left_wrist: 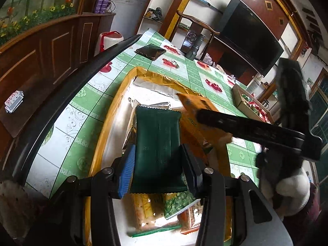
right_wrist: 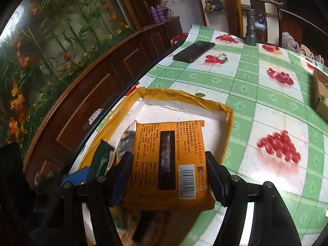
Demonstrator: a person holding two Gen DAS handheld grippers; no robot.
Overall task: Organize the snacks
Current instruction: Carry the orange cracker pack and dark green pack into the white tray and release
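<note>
My left gripper is shut on a dark green snack packet and holds it over a white tray with a yellow taped rim. My right gripper is shut on an orange snack packet, barcode side up, over the same tray. The right gripper's fingers and the orange packet also show in the left wrist view, just right of the green packet. The green packet's corner shows in the right wrist view. Several snack packets lie in the tray below.
The tray sits on a table with a green checked cherry cloth. A phone and a grey flashlight lie at the far end. A cardboard box of snacks stands to the right. A wooden cabinet runs along the left edge.
</note>
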